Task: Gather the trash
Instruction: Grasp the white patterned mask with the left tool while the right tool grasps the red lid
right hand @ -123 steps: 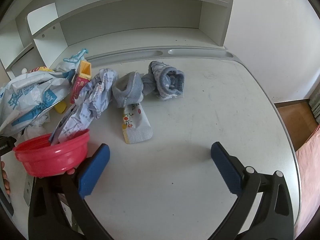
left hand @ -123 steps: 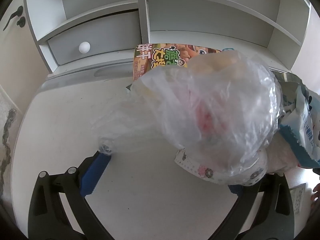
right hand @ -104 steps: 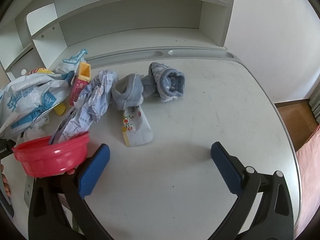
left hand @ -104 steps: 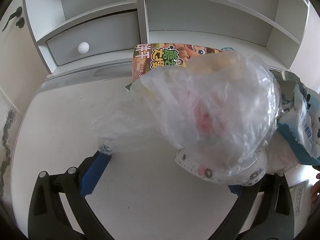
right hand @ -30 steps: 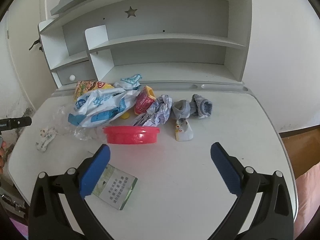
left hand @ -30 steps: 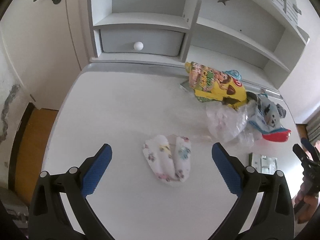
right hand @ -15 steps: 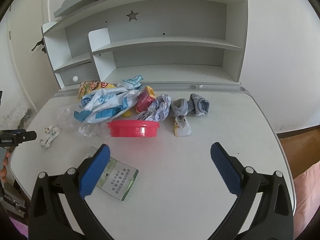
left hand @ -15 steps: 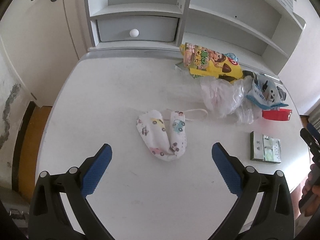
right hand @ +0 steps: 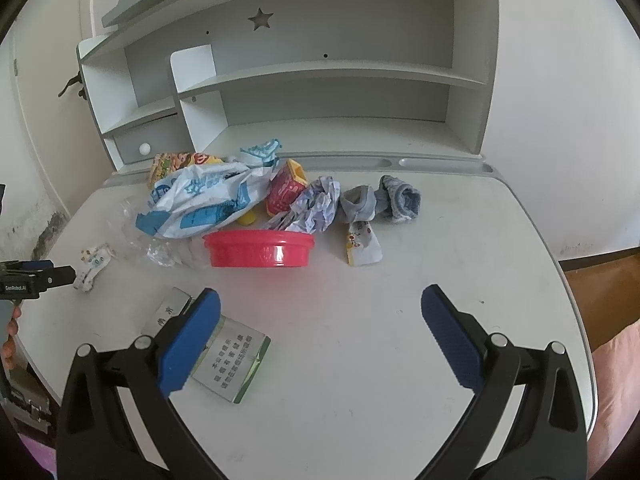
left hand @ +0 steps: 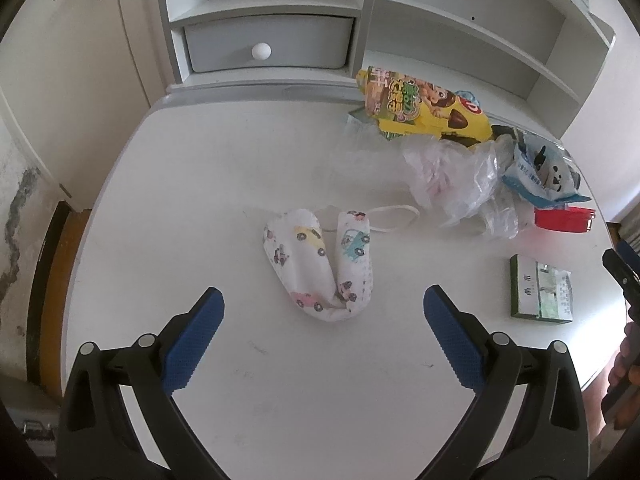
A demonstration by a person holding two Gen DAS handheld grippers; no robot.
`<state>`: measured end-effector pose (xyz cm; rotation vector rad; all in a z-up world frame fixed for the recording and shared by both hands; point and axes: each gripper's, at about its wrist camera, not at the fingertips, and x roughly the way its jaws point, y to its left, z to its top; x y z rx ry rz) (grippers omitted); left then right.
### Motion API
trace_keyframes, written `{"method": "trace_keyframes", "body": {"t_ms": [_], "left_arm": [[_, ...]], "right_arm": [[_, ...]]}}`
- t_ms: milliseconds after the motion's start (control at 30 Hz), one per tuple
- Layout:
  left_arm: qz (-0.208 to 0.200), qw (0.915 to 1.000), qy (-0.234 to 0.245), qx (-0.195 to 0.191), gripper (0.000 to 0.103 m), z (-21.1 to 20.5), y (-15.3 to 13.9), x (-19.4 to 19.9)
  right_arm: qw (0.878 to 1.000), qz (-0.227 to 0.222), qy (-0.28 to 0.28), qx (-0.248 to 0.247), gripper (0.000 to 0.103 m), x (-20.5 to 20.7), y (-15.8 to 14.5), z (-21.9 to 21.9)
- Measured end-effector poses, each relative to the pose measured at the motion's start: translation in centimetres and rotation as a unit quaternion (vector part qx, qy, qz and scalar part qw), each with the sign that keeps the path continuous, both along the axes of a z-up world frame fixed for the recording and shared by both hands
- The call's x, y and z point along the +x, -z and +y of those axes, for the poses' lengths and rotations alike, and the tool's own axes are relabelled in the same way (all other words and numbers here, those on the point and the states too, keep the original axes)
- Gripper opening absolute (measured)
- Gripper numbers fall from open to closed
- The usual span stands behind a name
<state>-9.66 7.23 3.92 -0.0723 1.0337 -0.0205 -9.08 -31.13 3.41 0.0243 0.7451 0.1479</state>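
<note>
On the white desk lies a heap of litter: a yellow snack bag (left hand: 424, 106), a clear plastic bag (left hand: 460, 176), a blue-white wrapper (right hand: 204, 200), a red carton (right hand: 285, 192), crumpled paper (right hand: 318, 208) and a small sachet (right hand: 362, 245). A red bowl (right hand: 259, 253) sits in front of the heap. A green-edged small box (right hand: 236, 360) lies nearer, by my right gripper (right hand: 320, 336), which is open and empty. My left gripper (left hand: 323, 336) is open, hovering just short of a car-printed face mask (left hand: 320, 260).
Two grey-blue socks (right hand: 384, 202) lie right of the heap. A white shelf unit with a grey drawer (left hand: 268, 42) lines the back of the desk. The desk's left edge (left hand: 86, 240) drops to a wooden floor. A hand (right hand: 10, 340) holds the left tool.
Both grippers have pulled back and up from the heap; the plastic bag that filled the left view now lies on the desk. In the last half second the left gripper edged towards the mask.
</note>
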Motion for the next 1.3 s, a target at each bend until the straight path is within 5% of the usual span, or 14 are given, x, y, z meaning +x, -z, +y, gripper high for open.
{"method": "trace_keyframes", "body": {"t_ms": [400, 533, 900, 933, 1000, 1067, 1100, 1167, 1300], "left_arm": [[0.022, 0.9997, -0.007, -0.003, 0.097, -0.1, 2.0, 1.0], [0.025, 0.9994, -0.011, -0.02, 0.097, 0.1, 2.6, 1.7], [0.02, 0.9997, 0.003, -0.013, 0.096, -0.7, 3.1, 3.5], [0.017, 0.9997, 0.008, -0.015, 0.094, -0.8, 3.1, 3.5], [0.004, 0.9999, 0.014, 0.001, 0.056, -1.2, 2.7, 3.4], [0.001, 0.9998, 0.018, -0.002, 0.03, -1.3, 2.5, 3.3], [0.001, 0.9997, 0.018, -0.018, 0.027, -1.1, 2.5, 3.2], [0.0, 0.9992, 0.019, -0.035, 0.024, -0.9, 2.5, 3.0], [-0.009, 0.9992, 0.02, -0.033, 0.023, -0.8, 2.2, 2.3]], "right_arm": [[0.998, -0.001, -0.061, -0.017, 0.097, 1.8, 0.3, 1.1], [0.994, -0.003, -0.097, -0.059, 0.097, 2.5, 0.3, 2.1], [0.97, -0.018, -0.204, -0.129, 0.071, 4.6, -0.4, 4.6], [0.968, -0.015, -0.212, -0.134, 0.069, 4.6, -0.3, 4.9], [0.966, -0.01, -0.223, -0.133, 0.055, 4.6, -0.3, 5.1], [0.966, 0.0, -0.23, -0.118, 0.047, 4.8, -0.2, 5.0], [0.967, 0.003, -0.232, -0.11, 0.033, 4.8, -0.2, 5.0], [0.968, 0.01, -0.234, -0.095, 0.021, 4.9, -0.1, 5.0], [0.971, 0.024, -0.226, -0.072, 0.01, 5.1, 0.0, 4.7]]}}
